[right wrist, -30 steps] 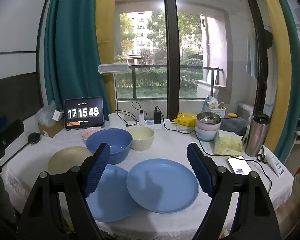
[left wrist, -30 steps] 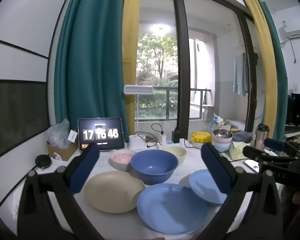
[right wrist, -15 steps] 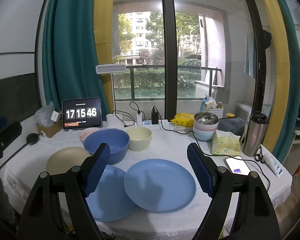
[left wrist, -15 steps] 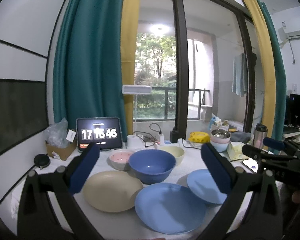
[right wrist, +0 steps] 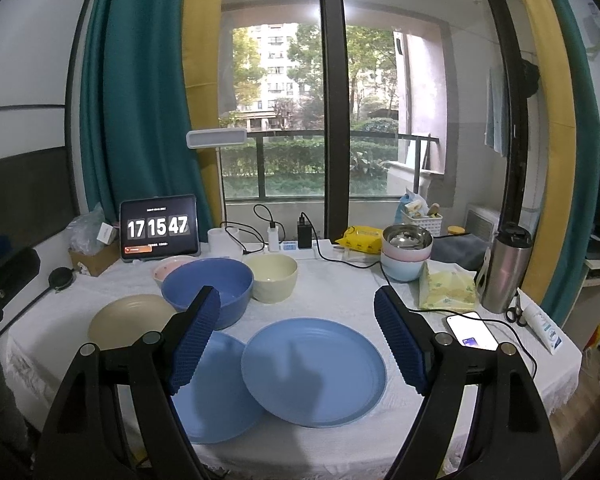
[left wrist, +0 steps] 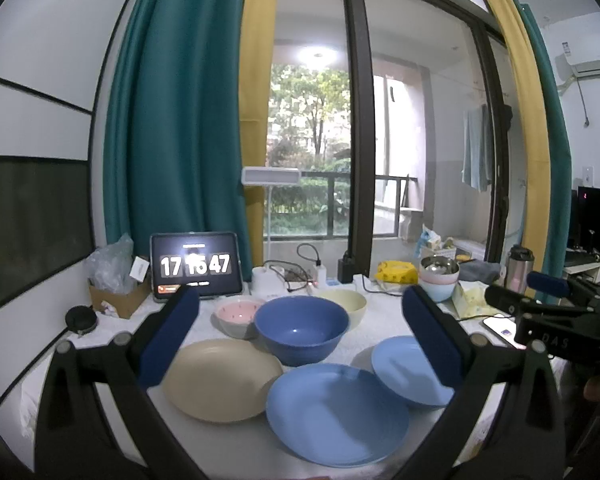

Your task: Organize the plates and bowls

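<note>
On the white-clothed table lie two blue plates; the right one overlaps the left one. A beige plate lies at left. Behind stand a dark blue bowl, a cream bowl and a pink bowl. In the left wrist view the same beige plate, blue plates and dark blue bowl appear. My left gripper and right gripper both hover open above the table, holding nothing.
A tablet clock stands at the back left beside a cardboard box. Stacked bowls with a steel one on top, a tissue pack, a steel tumbler, a phone and cables occupy the right side.
Both views have drifted slightly; the dishes sit a little lower and nearer in frame. The clock changed from 46 to 47. Nothing was grasped.
</note>
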